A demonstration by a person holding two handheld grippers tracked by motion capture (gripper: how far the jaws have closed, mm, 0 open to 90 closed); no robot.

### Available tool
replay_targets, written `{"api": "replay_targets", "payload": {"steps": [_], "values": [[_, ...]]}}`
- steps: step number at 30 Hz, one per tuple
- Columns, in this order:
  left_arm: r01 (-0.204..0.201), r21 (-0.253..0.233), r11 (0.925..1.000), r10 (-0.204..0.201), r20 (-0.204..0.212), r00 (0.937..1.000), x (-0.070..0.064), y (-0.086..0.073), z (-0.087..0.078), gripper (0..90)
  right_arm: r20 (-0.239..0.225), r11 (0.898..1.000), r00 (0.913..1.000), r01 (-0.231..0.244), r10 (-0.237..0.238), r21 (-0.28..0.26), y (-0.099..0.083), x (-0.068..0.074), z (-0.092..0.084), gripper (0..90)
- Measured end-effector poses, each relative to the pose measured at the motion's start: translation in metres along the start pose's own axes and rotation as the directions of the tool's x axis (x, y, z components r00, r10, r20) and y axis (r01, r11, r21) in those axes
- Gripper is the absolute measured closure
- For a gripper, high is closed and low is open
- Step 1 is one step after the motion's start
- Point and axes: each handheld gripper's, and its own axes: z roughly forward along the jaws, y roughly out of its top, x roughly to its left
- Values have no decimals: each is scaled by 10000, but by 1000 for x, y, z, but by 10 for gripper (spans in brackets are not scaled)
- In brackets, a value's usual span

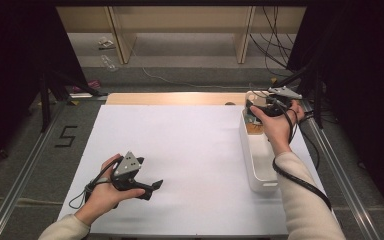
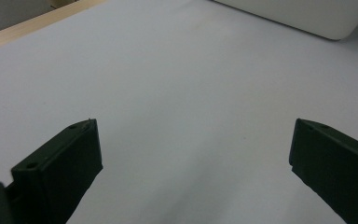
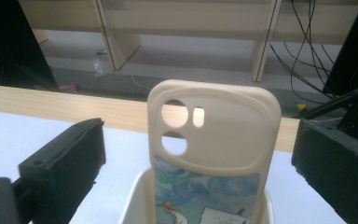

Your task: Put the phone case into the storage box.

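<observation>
A cream phone case [image 3: 214, 135] with camera cut-outs and a printed picture stands upright in the far end of a long white tray [image 1: 260, 170]. My right gripper [image 1: 252, 107] is at that end of the tray, open, with its jaws on either side of the case and apart from it. The tray's rim [image 3: 137, 191] shows below the case. My left gripper [image 1: 155, 187] hovers low over the white table top [image 1: 190, 150] at the near left, open with nothing between its jaws [image 2: 193, 140]. The tray's near corner [image 2: 307, 16] lies farther off.
A wooden strip [image 1: 175, 98] runs along the table's far edge. Beyond it are shelf legs [image 1: 122, 40], loose cables [image 1: 275, 45] and floor litter. Metal rails [image 1: 25, 170] flank the table, and a "5" mark [image 1: 66, 136] is on the floor at the left.
</observation>
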Motion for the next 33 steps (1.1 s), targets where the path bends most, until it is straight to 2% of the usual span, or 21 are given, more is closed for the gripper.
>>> {"api": "replay_targets", "payload": {"steps": [12,14,23,33], "values": [[-3,-2,10000,3,-13,10000,0,0,0,18,-173,9993,9992,364,-363,64,-5,7,-17,47],[-9,9,10000,9,-17,10000,0,0,0,18,-54,9989,9994,358,-356,313,-7,9,-20,53],[-1,11,10000,1,-11,10000,0,0,0,18,-424,9989,9982,435,-426,188,-12,10,-33,58],[-5,14,10000,5,-24,10000,0,0,0,18,-1104,9975,9914,710,-700,51,-19,15,-50,72]]}}
